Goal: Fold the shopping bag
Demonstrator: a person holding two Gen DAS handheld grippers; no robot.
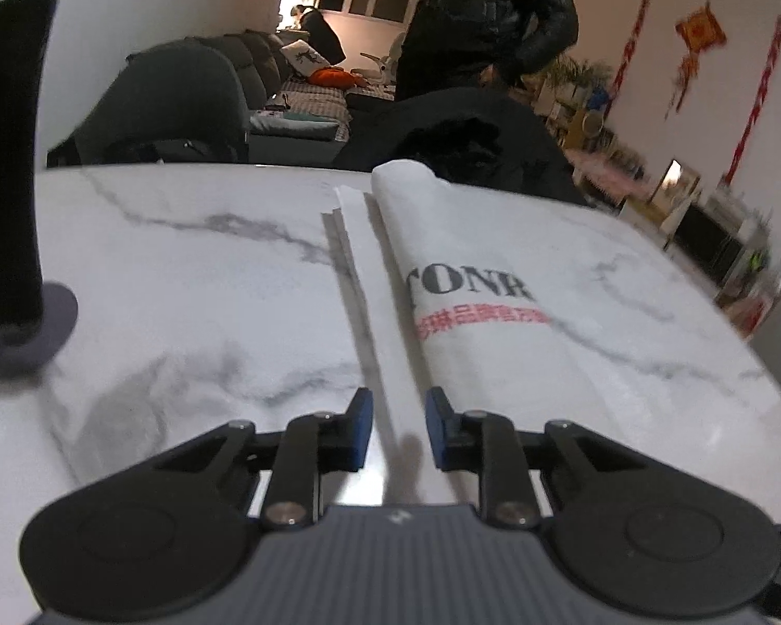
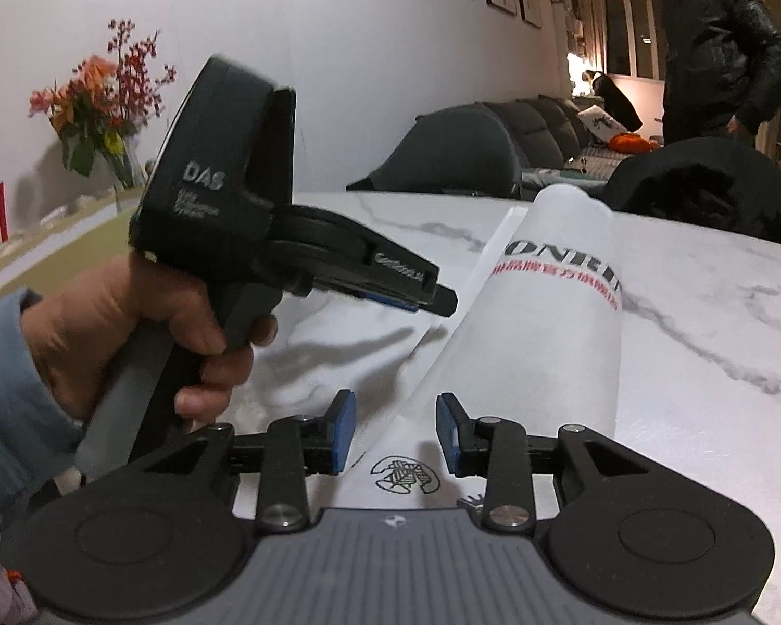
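White shopping bag [image 1: 474, 281] lies lengthwise on the marble table [image 1: 182, 271], partly folded, long edges turned over. Black print on it reads "ONR", first letter cut by the fold; red characters below too blurred to read. A small black emblem [image 2: 405, 474] sits on the bag's near end.

Left gripper [image 1: 399, 429]: blue pads spread, straddling the bag's near strip, pinching nothing. Right gripper [image 2: 395, 432]: spread over the bag's near end, empty.

Left of the bag, a hand [image 2: 130, 333] holds the left gripper's body, marked "DAS"; smaller lettering illegible, its tip side-on
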